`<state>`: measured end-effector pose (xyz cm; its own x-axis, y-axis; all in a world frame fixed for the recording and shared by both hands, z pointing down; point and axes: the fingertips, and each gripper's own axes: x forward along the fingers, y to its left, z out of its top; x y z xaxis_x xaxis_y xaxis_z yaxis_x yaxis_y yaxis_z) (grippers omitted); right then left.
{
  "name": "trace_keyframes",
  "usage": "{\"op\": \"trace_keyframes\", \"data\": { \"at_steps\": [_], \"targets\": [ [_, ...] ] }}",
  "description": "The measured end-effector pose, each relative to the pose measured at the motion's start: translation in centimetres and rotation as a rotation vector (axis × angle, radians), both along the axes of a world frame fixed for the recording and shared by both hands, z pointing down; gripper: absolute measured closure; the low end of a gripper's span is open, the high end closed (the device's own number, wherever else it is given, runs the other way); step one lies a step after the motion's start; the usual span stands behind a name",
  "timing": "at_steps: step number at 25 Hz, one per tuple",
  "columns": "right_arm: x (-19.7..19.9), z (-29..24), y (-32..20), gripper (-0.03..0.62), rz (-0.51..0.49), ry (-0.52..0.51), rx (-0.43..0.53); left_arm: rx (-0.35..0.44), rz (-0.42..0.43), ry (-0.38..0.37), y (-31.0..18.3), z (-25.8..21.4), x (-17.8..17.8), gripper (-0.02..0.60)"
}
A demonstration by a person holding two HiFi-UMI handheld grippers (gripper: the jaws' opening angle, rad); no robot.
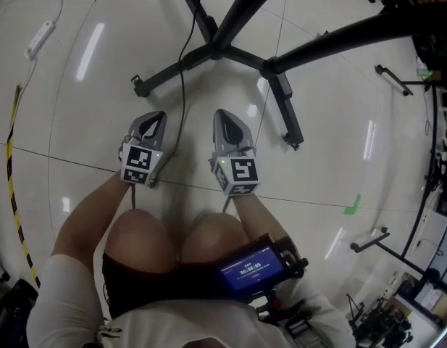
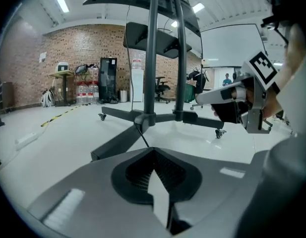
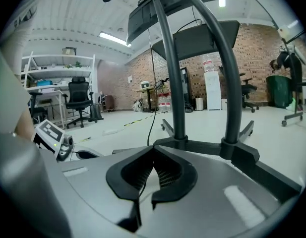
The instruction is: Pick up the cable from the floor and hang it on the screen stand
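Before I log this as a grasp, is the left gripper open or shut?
Shut. In its own view the left gripper has its jaws meeting at the tips, with nothing held between them.

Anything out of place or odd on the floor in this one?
One thing: a black cable hangs off the screen stand and trails loose on the floor by its base, where it could trip someone. Nothing else stands out.
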<state>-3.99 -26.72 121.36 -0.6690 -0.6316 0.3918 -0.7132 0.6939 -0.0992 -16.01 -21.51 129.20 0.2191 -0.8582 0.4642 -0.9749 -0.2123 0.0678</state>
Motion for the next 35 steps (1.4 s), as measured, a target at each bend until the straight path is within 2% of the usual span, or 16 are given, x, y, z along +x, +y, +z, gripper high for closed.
{"op": "trace_keyframes", "data": {
  "at_steps": [6, 11, 16, 19, 21, 25, 31, 35],
  "targets": [
    [1.1, 2.1, 1.7, 0.580, -0.002, 0.019, -0.034, -0.097, 0.038, 0.023, 2.6, 4.4, 3.2, 0.580],
    [1.1, 4.1, 3.0, 0.580, -0.019, 0.043, -0.064, -0.182, 0.116, 0.009, 6.5, 7.2, 5.3, 0.580],
    [0.5, 4.7, 3.2, 0.580, -0.018, 0.043, -0.089, -0.296, 0.239, -0.044, 11.0, 9.8, 6.3, 0.577],
    [0.1, 5.3, 3.5, 0.580, -0.024, 0.051, -0.105, -0.385, 0.336, -0.082, 13.5, 11.6, 7.3, 0.495],
    [-0.2, 5.2, 3.4, 0.580, -0.025, 0.045, -0.101, -0.422, 0.375, -0.115, 14.3, 12.2, 7.6, 0.469],
    [-0.3, 5.4, 3.4, 0.580, -0.022, 0.045, -0.101, -0.496, 0.405, -0.192, 14.5, 13.5, 7.8, 0.469],
    [-0.2, 5.5, 3.7, 0.580, -0.025, 0.051, -0.100, -0.589, 0.415, -0.246, 14.4, 14.5, 8.1, 0.471],
    [-0.3, 5.5, 3.9, 0.580, -0.032, 0.057, -0.101, -0.661, 0.449, -0.277, 14.7, 14.8, 8.6, 0.514]
  ]
}}
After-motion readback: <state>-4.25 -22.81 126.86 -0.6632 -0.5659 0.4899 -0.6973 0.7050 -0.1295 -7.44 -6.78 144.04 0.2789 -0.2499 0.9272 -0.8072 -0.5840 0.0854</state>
